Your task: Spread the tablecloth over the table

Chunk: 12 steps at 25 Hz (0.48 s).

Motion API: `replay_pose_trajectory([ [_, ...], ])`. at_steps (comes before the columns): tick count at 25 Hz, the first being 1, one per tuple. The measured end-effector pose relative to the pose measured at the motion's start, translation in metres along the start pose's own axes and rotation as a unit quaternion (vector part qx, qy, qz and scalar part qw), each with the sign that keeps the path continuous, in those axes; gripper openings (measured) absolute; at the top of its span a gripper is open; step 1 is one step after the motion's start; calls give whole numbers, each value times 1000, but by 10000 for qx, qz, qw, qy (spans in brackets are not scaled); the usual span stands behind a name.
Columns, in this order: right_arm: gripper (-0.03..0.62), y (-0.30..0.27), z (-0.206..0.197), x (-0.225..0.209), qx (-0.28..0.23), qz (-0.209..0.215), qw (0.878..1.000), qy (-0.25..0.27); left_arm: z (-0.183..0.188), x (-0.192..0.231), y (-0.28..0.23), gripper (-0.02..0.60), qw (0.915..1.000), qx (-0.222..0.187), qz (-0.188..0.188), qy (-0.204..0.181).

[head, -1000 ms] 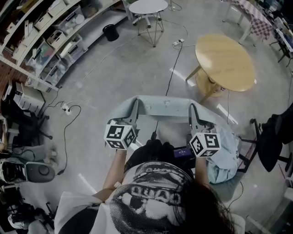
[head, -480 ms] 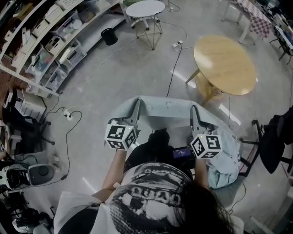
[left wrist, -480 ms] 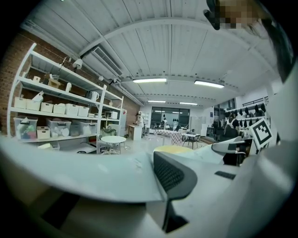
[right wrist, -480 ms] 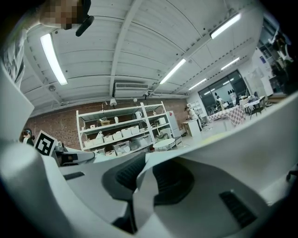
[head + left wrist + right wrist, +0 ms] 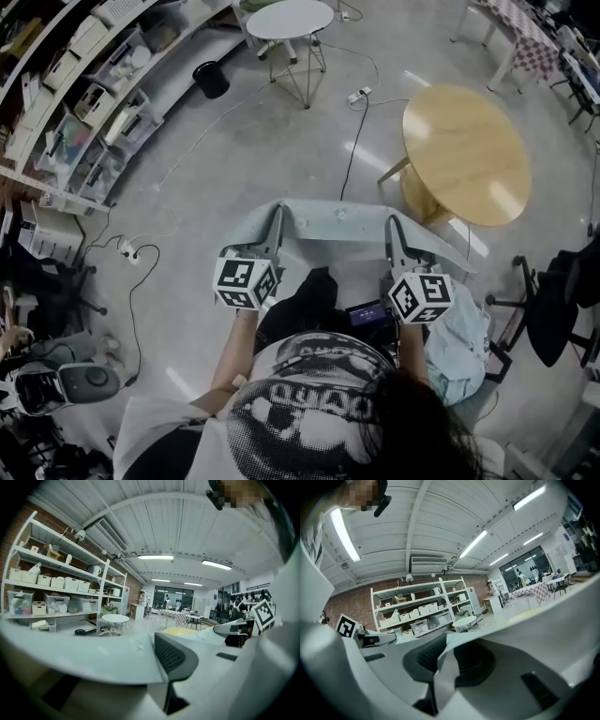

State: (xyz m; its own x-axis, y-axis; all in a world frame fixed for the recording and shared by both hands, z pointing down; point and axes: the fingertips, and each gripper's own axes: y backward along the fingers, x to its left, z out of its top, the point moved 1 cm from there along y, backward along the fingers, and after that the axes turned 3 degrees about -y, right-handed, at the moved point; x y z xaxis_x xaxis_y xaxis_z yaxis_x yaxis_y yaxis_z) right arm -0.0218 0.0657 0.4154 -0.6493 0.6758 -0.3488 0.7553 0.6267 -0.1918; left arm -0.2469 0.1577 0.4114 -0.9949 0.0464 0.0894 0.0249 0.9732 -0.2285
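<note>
The floor has slid under us since a second ago. The round wooden table (image 5: pixel 466 155) now sits lower in the head view, and the black bin (image 5: pixel 211 80) has drifted down and left, while both grippers ride at the same spots ahead of us.

On the left gripper (image 5: pixel 277 214), the ribbed pads (image 5: pixel 171 657) are pinched on the edge of the tablecloth (image 5: pixel 337 221), and the sheet fans out flat to one side. The right gripper (image 5: pixel 392 225) has its pads (image 5: pixel 477 662) clamped on a fold of the same cloth, which stands up between them.

Between the two, we've got the cloth pulled into a taut band in the air, short of the wooden table and not touching it. The rest trails back and bunches at our right side. Past the wooden table, up and to its left, stands a small white table (image 5: pixel 286 17), well apart from it.
</note>
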Motion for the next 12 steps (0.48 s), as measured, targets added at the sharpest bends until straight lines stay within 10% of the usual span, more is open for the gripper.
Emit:
replay_pose_trajectory([
  [12,51,-147,32,1,293,89,9993,-209,32,105,-102,52,9995,-187,85,223],
])
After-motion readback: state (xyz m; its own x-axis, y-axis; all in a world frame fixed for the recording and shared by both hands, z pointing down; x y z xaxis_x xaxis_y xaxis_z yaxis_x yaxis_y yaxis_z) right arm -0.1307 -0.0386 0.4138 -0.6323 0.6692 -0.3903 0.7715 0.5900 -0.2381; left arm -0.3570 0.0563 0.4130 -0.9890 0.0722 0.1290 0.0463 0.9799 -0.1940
